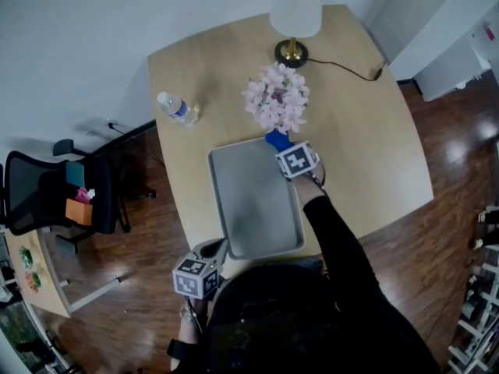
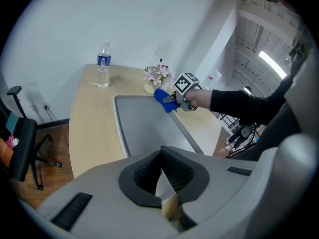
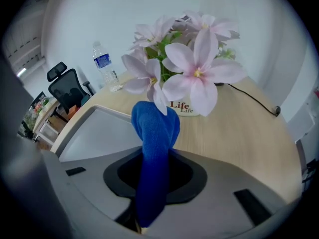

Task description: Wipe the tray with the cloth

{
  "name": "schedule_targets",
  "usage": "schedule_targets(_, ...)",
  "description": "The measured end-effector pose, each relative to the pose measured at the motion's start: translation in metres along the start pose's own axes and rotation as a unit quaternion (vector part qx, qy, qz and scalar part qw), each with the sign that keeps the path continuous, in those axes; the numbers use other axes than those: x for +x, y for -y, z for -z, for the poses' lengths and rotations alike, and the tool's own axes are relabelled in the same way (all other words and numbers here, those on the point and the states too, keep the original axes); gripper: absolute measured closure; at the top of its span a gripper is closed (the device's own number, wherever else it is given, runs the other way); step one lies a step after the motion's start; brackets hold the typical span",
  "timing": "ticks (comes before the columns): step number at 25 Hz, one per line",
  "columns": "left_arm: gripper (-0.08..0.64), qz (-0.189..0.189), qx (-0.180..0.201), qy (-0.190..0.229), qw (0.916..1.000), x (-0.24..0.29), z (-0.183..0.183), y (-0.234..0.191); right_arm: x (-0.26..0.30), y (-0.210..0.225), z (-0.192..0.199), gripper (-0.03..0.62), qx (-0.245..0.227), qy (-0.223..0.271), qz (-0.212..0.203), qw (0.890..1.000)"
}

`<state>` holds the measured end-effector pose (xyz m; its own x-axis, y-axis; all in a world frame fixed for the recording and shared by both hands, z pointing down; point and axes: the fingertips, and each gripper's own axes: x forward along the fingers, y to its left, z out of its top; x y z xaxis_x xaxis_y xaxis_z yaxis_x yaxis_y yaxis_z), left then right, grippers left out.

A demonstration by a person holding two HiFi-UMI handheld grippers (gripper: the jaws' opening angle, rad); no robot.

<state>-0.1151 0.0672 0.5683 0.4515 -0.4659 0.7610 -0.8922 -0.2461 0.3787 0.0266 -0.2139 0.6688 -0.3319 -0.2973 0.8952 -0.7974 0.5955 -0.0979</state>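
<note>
Nearest to the person, the left gripper (image 2: pixel 162 156) was clenched, its pads meeting at the tips above the near left corner of the grey tray (image 1: pixel 253 201). Whether it touched the rim I could not tell. The tray lay flat on the light wooden table (image 1: pixel 366 139), with its near side close to the table's near edge. Its inner surface was bare.

At the tray's far right corner, the right gripper (image 3: pixel 154 168) was grasping the blue cloth (image 3: pixel 155 128), which stuck out past the jaws. Just behind the cloth stood the pink flowers (image 1: pixel 277 98) in a white pot (image 3: pixel 187 108), very near. In the right gripper view one petal covered a part of the cloth.

To the right of the tray there was wide open wood. To its left only a narrower strip remained before the table's edge. Further away stood a water bottle (image 1: pixel 176 107) at the left and a lamp (image 1: pixel 294 14) with its cable (image 1: pixel 351 70) at the far edge. A black office chair (image 1: pixel 39 189) stood on the floor, well apart.
</note>
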Motion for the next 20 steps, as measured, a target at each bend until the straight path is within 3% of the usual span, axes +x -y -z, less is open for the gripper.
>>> schedule_targets(11,0.56,0.01,0.013,0.004,0.9999,0.002,0.0,0.013,0.0,-0.001,0.012,0.499,0.011,0.006,0.003,1.0)
schedule_targets(16,0.56,0.009,0.016,0.016,0.9997,-0.004,0.001,0.008,-0.005,-0.014,0.025,0.499,0.031,0.027,-0.021,0.999)
schedule_targets(20,0.56,0.018,0.022,0.021,0.9994,-0.005,0.001,0.012,-0.013,-0.019,0.046,0.499,0.019,0.024,-0.006,1.0)
